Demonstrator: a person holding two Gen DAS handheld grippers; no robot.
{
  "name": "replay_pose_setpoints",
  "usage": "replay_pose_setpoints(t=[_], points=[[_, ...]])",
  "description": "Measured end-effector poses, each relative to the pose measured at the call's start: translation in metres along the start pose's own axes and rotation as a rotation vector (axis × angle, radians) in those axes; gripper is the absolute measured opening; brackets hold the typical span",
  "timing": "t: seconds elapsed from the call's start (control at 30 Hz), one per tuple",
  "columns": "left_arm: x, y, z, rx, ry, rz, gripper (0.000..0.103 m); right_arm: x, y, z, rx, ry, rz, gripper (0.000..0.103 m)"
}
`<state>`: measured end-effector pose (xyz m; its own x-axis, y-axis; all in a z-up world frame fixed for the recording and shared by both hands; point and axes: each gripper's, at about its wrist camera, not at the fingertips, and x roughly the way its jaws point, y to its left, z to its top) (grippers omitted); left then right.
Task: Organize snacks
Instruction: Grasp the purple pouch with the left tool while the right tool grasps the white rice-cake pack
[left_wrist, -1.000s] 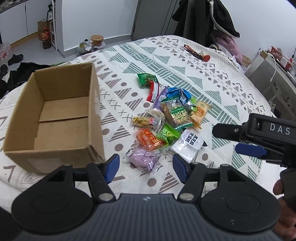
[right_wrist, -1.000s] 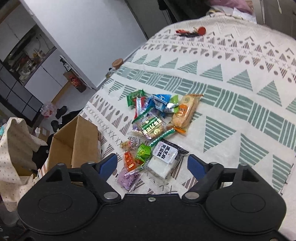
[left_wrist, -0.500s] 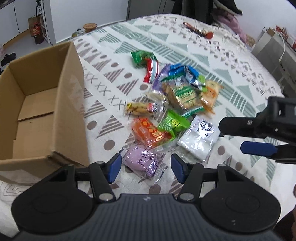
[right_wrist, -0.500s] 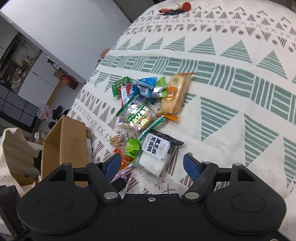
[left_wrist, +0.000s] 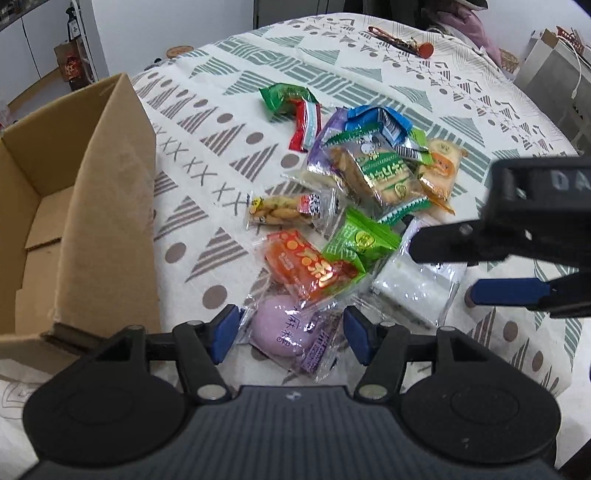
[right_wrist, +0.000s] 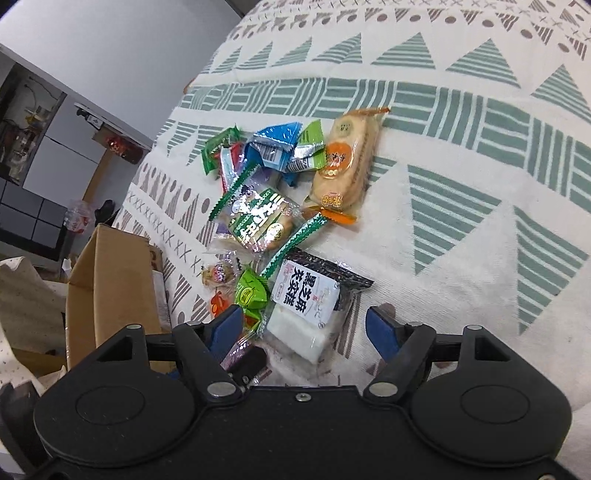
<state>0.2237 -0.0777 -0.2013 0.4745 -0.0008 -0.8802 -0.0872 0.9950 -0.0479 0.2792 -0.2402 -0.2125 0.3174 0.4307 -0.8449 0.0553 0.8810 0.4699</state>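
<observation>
Beside one cardboard box (left_wrist: 92, 221), two open tools, left (left_wrist: 290, 332), right (right_wrist: 304, 328)

A lived-in home: ahead of the jaws, a patterned tablecloth (left_wrist: 229, 88) over a round table, clothes draped on a chair (left_wrist: 458, 22), kitchen cabinets (right_wrist: 29, 206) off left.

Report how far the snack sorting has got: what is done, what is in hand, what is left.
Done: nothing visible; the cardboard box shows only bare bottom. In hand: nothing gripped. The left gripper is open, straddling the purple snack; the right gripper is open over the white cake packet. Left: the whole pile on the tablecloth, including the orange packet.
</observation>
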Motion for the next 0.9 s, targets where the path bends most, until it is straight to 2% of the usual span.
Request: replay_pose_setpoints(t=[0.07,0.17,0.23,0.3,0.43,0.67,0.73,0.77,0.8,0.9], points=[[0.003,0.003,-0.002,-0.021,0.019,-0.016,0.061,0.003,0.001,0.001,-0.002,0.005,-0.008,0.072],[0.003,0.003,-0.004,-0.033,0.008,-0.017,0.057,0.005,0.0,-0.001,0.0,0.009,-0.02,0.071],[0.002,0.004,-0.003,-0.046,0.0,-0.009,0.041,0.005,-0.001,-0.001,0.003,0.004,-0.027,0.071],[0.0,0.005,-0.002,-0.05,-0.001,-0.007,0.037,0.006,-0.001,-0.002,-0.003,0.003,-0.03,0.071],[-0.007,0.008,-0.001,-0.059,-0.007,-0.008,0.031,0.01,0.005,-0.001,-0.023,0.001,-0.043,0.071],[-0.024,0.014,-0.001,-0.086,-0.019,-0.02,0.029,0.02,0.018,0.0,-0.087,-0.015,-0.089,0.071],[-0.03,0.015,0.0,-0.092,-0.028,-0.021,0.029,0.021,0.021,-0.002,-0.12,-0.024,-0.11,0.065],[-0.032,0.016,0.0,-0.093,-0.033,-0.022,0.029,0.021,0.021,-0.004,-0.14,-0.028,-0.125,0.054],[-0.035,0.016,0.0,-0.095,-0.037,-0.023,0.029,0.021,0.021,-0.005,-0.15,-0.032,-0.129,0.049],[-0.043,0.018,0.002,-0.106,-0.052,-0.026,0.029,0.016,0.016,-0.005,-0.132,-0.036,-0.105,0.039]])
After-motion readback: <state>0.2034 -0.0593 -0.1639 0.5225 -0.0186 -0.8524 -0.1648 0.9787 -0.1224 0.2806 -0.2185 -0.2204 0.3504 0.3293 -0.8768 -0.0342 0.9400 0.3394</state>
